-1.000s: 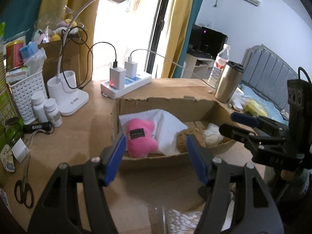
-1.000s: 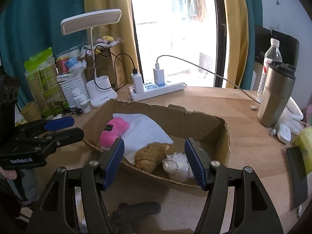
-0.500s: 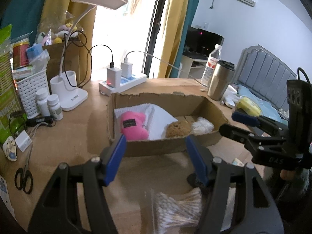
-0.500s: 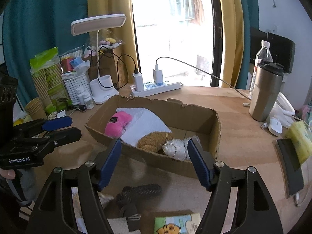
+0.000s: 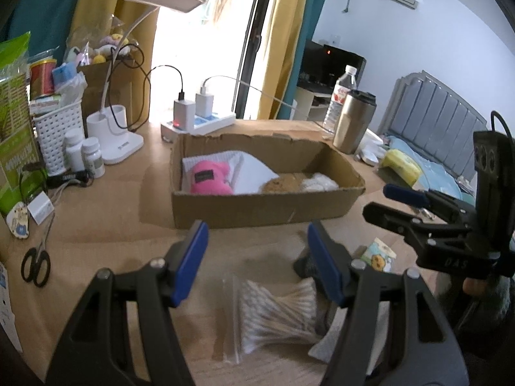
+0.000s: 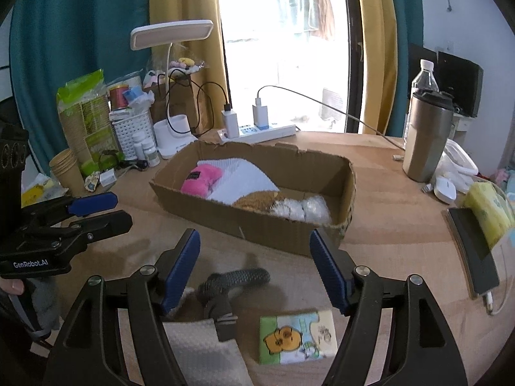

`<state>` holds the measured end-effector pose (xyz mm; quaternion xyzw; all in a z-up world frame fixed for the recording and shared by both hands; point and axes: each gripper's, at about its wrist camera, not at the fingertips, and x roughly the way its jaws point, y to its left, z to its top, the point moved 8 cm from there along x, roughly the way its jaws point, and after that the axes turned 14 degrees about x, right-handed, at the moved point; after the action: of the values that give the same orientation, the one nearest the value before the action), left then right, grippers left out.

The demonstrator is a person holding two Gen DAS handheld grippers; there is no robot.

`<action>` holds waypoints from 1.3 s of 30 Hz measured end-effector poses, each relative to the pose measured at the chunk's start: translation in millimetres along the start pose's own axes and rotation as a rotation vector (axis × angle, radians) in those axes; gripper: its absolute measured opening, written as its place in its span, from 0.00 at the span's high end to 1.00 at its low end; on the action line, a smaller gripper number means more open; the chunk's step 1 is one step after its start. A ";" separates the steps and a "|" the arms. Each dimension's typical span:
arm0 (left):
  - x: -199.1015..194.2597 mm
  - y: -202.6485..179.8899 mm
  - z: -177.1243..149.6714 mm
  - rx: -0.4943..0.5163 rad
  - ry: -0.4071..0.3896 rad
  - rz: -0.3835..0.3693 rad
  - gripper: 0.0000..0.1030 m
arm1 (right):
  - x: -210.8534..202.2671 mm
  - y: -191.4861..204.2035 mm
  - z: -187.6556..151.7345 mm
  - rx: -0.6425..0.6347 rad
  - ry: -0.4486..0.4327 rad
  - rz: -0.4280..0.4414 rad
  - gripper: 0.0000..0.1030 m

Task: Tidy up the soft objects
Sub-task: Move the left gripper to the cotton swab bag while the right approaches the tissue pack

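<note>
right claw: spread, nothing between the pads, tilted down over the near edge of the table
left claw: spread too and empty, over the bag of cotton swabs
next thing, likely: the dark grey sock, lying just under and slightly left of the right claw's gap (my guess, as the nearest loose soft item)
its long axis: bent; the upper part runs roughly left to right, the rest comes toward the camera
nearer hand: the right one; from the left wrist view only a dark edge shows behind the right pad
other loose items: white cloth and a cartoon tissue pack at the near edge
cardboard box: mid-table beyond both claws, already holding a pink plush, a white towel, a brown plush and a white fluffy item
table: bare wood, cluttered along its far and left edges
room: bright window, curtains, a bed off to the right
</note>
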<state>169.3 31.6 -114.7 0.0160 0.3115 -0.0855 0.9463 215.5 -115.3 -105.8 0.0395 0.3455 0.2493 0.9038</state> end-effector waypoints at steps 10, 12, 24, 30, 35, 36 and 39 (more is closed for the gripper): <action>-2.7 -11.3 -23.5 -0.002 0.031 -0.006 0.36 | -10.9 -10.1 -23.9 0.016 0.016 -0.027 0.28; -2.6 -13.9 -28.2 0.005 0.042 -0.004 0.36 | -10.9 -13.9 -30.1 0.025 0.023 -0.033 0.28; 16.6 -23.0 -65.2 0.014 0.151 0.000 0.35 | -4.4 -38.1 -60.4 0.051 0.083 -0.073 0.28; 29.9 -34.6 -69.9 0.034 0.185 -0.026 0.25 | 1.7 -45.4 -64.3 0.060 0.098 -0.081 0.28; 38.4 -42.1 -68.6 0.053 0.204 -0.036 0.20 | 8.6 -53.3 -67.5 0.074 0.121 -0.082 0.19; 40.5 -43.5 -68.7 0.059 0.211 -0.037 0.20 | 10.2 -54.4 -68.2 0.076 0.126 -0.079 0.19; 44.8 -44.4 -69.1 0.073 0.228 -0.028 0.19 | 14.7 -56.2 -70.7 0.080 0.140 -0.076 0.19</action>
<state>156.6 -13.2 -195.9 0.0559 0.4138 -0.1078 0.9022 203.1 -164.5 -181.9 0.0450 0.4186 0.2028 0.8841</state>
